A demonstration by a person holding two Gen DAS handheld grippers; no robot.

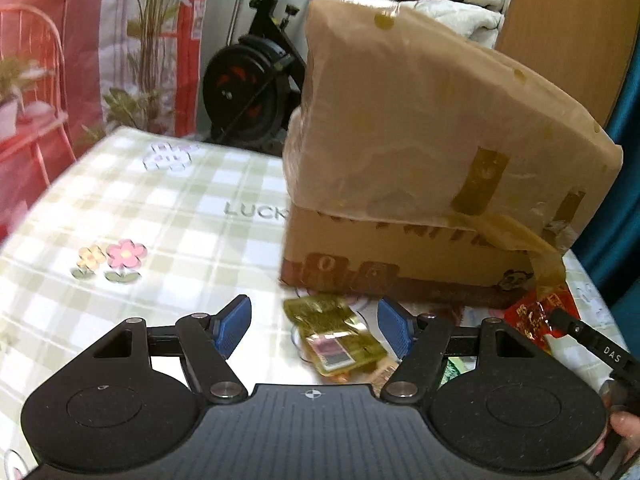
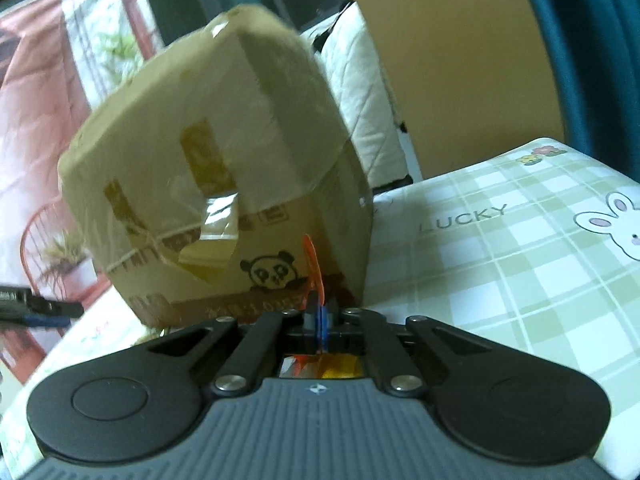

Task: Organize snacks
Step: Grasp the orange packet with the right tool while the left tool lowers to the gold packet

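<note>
A taped cardboard box [image 1: 432, 160] stands on the checked tablecloth [image 1: 152, 208]; it also fills the right wrist view [image 2: 224, 184]. My left gripper [image 1: 314, 326] is open, its blue pads either side of a gold snack packet [image 1: 334, 332] lying in front of the box. My right gripper [image 2: 320, 320] is shut on a red snack packet [image 2: 313, 264], seen edge-on and held up near the box's front. In the left wrist view the red packet [image 1: 536, 316] and the right gripper's finger [image 1: 580, 336] show at the right.
More snack packets [image 1: 384, 372] lie under the left gripper. An exercise bike [image 1: 256, 80], a potted plant [image 1: 152, 40] and a red chair [image 1: 36, 80] stand beyond the table's far edge. Tablecloth [image 2: 500, 248] stretches right of the box.
</note>
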